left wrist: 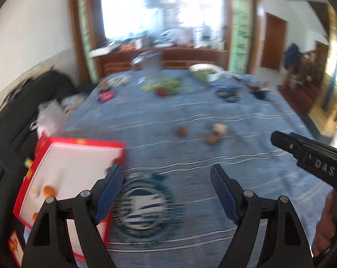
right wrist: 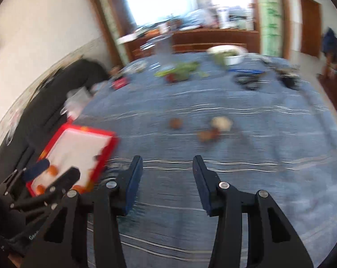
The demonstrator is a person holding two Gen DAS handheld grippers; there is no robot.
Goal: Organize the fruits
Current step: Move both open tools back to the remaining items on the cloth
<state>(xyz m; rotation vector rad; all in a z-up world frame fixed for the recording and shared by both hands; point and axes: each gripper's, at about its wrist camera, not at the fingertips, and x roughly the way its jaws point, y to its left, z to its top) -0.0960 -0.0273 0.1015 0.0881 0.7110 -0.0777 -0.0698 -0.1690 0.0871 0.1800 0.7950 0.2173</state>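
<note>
Left wrist: red box [left wrist: 83,144] holds orange fruits [left wrist: 49,190] (blurred).

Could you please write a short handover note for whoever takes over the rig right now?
Left tool: open, empty, above the blue cloth beside the red box.
Right tool: open, empty, facing the middle of the table.
Done: a few orange fruits lie in the red box at the table's left edge.
Left: a brown fruit and a small cluster beside a pale item are still loose on the cloth ahead. The frames are blurred, so fruit types are unclear.
</note>
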